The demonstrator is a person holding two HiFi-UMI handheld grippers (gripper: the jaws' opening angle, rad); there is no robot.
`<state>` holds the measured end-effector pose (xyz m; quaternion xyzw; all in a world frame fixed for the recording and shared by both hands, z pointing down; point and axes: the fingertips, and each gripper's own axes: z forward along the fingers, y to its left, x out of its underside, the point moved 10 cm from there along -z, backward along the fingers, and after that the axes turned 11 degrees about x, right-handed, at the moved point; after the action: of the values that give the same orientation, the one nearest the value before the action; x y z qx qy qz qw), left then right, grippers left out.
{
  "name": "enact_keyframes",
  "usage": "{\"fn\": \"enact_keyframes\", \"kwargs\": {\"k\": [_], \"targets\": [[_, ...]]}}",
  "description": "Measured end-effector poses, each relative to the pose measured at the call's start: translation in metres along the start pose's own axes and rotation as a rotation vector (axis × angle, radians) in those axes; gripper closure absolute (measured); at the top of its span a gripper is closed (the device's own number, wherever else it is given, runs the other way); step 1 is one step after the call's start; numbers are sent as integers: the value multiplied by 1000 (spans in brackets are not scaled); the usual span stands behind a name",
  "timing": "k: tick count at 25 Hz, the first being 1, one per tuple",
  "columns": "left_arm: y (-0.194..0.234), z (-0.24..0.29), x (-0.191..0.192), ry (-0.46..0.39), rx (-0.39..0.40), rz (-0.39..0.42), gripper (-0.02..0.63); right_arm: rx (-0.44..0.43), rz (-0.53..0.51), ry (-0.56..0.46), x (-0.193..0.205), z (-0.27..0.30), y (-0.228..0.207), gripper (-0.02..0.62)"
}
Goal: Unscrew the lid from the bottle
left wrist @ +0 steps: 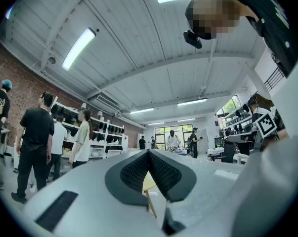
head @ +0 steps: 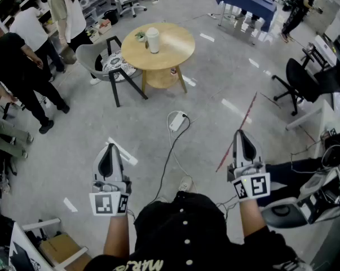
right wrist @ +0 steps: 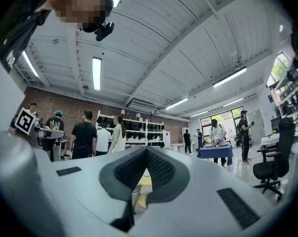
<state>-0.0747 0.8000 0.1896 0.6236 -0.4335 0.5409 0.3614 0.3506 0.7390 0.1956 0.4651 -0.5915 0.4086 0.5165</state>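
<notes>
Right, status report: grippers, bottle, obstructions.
Left gripper shut, empty. Right gripper shut, empty. Bottle upright on round table ahead, untouched. Cable and power strip on floor between.

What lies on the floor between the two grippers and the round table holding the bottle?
Head view: a white power strip and its black cable lie on the grey floor between left gripper, right gripper and the table bearing the bottle.

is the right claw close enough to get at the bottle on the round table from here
Probably not yet. The bottle stands on the round table, well across the floor from the right claw, which is shut and empty. Only a cable lies between; stepping closer should do.
</notes>
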Motion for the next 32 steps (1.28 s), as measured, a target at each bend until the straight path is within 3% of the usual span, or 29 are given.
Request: {"fn": "enact_keyframes", "kwargs": {"k": [8,13,15,16,17,19,20,23,32], "targets": [[-9,4,9,8,2,-5,603,11,59,-26,9,-7,-3,591],[-10,15,14,38,18,9,603,-12,44,-2,16,5,2,589],[-9,20,16,40,27,52,603,-38,47,4,19,15,5,553],[-10,24,16,38,30,78,601,-54,47,11,21,21,6,502],[-11,28,18,39,30,92,575,-68,44,20,23,26,6,439],[-12,42,23,79,26,89,351,-88,39,31,27,38,2,338],[-13,49,28,119,27,90,275,-95,42,34,28,44,-1,289],[-16,67,35,170,32,66,223,-118,65,42,30,60,-9,238],[-17,96,49,173,21,9,221,-178,45,49,37,105,-12,241]]}}
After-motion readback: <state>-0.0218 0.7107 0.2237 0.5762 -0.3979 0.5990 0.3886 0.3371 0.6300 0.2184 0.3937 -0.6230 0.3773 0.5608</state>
